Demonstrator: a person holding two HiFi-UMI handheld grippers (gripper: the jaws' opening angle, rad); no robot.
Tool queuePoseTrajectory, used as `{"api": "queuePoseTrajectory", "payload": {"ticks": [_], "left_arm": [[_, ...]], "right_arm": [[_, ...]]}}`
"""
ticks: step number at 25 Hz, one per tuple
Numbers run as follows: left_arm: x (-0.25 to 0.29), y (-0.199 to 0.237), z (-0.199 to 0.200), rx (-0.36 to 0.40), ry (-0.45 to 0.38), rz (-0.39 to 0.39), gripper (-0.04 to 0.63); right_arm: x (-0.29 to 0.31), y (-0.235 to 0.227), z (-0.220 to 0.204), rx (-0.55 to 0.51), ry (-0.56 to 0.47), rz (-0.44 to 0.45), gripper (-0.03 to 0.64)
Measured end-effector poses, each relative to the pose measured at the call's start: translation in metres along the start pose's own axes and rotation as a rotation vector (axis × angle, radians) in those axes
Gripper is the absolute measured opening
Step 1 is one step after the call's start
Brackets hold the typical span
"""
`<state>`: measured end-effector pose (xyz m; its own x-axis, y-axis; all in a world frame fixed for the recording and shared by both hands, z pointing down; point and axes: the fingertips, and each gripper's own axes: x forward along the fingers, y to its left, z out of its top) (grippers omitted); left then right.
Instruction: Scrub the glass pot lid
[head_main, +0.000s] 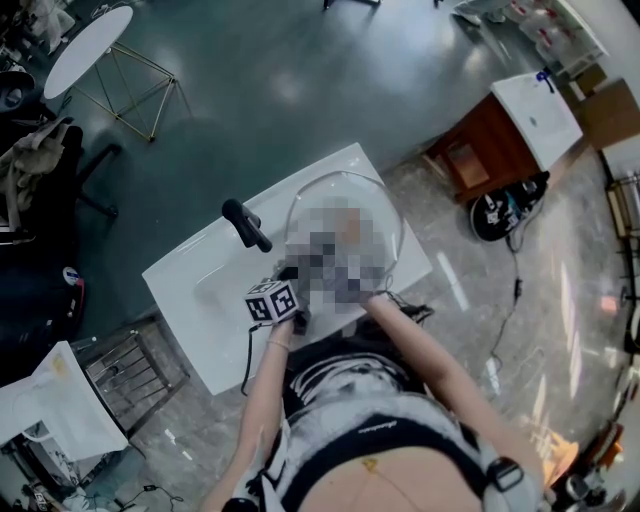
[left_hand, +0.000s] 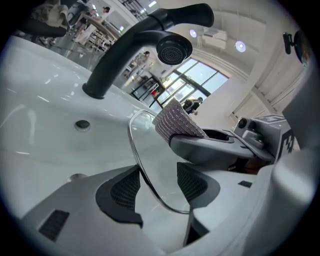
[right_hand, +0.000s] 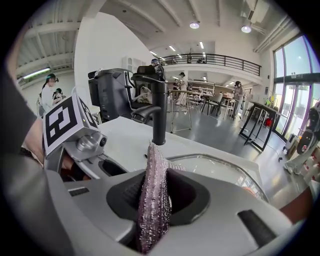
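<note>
Over the white washbasin (head_main: 190, 300), the left gripper (left_hand: 159, 172) is clamped on the glass pot lid (left_hand: 150, 150). Its jaws stand fairly wide, and the lid's metal rim runs edge-on between the two ribbed pads (left_hand: 125, 190), touching the left one. The lid stands nearly upright above the bowl.

The right gripper (right_hand: 155, 180) is closed on a glittery purple scouring cloth (right_hand: 150, 220), which is pinched flat between its jaws and sticks up past their tips. In the left gripper view, the cloth's free corner sits at the lid's upper rim. Whether it presses on the glass cannot be told.

Just behind the lid, a black faucet (left_hand: 130, 45) curves over the bowl with its spray head facing down. A small overflow hole (left_hand: 82, 124) shows in the basin wall below it.

Farther out on the grey floor (head_main: 300, 70), a round white table (head_main: 90, 45) on gold wire legs stands at the left. A wooden cabinet (head_main: 490, 140) with a white top stands at the right.
</note>
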<state>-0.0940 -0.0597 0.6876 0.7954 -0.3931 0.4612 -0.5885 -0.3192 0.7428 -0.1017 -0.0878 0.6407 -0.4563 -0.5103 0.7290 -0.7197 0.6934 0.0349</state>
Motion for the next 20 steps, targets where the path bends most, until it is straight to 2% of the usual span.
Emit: {"api": "queuePoseTrajectory", "payload": {"ticks": [7,15,17,20], "left_arm": [[0.001,0.001,0.000,-0.009,0.004,0.011,0.244],[0.002,0.000,-0.001,-0.013,0.011,0.008,0.242],[0.001,0.001,-0.001,-0.015,0.011,0.010,0.241],[0.001,0.001,0.000,-0.022,0.013,0.011,0.242]], "right_arm": [[-0.008,0.000,-0.003,0.023,-0.015,0.041,0.092],[-0.021,-0.004,-0.014,0.064,-0.032,0.047,0.092],[-0.024,-0.002,-0.017,0.053,-0.029,0.057,0.092],[-0.030,0.003,-0.027,-0.022,-0.007,0.068,0.094]]}}
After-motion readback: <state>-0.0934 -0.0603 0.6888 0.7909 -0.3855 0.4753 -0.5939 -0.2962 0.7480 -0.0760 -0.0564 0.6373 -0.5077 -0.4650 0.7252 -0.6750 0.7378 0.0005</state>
